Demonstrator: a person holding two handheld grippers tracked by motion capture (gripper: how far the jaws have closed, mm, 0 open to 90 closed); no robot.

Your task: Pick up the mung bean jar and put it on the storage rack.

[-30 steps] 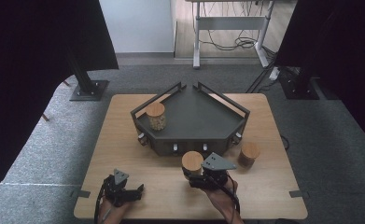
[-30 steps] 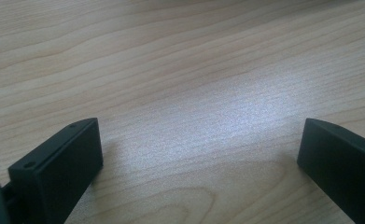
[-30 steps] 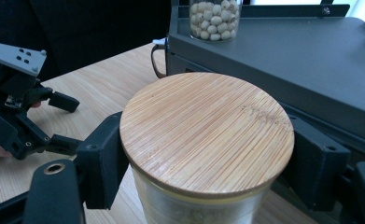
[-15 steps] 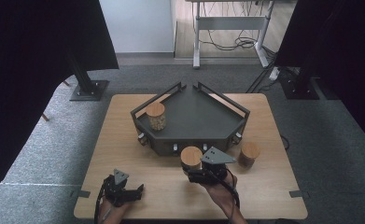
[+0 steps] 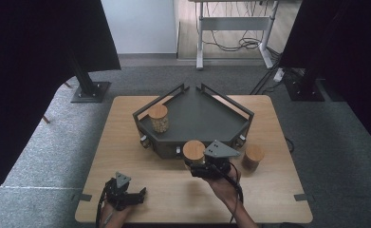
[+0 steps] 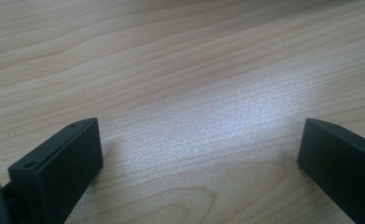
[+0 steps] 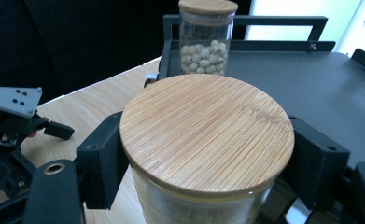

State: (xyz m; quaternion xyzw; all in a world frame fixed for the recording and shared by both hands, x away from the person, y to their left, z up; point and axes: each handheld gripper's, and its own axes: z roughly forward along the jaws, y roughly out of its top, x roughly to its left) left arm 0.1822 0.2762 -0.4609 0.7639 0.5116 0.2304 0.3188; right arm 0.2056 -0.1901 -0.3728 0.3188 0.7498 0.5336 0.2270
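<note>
Held one jar (image 7: 207, 144) tight in the right gripper (image 5: 207, 166) by the tray's (image 5: 199, 142) front edge, not yet in.

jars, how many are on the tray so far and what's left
Done: one jar stands on the tray. In hand: the right gripper holds a second jar just off the tray's front edge. Left: a third jar on the table. The left gripper is open.

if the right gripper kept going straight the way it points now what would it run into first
Probably the near wall of the dark tray. The right gripper, shut on a wooden-lidded jar, points toward it. If it is high enough to pass over the wall, which is hard to judge, the jar on the tray comes next.
</note>
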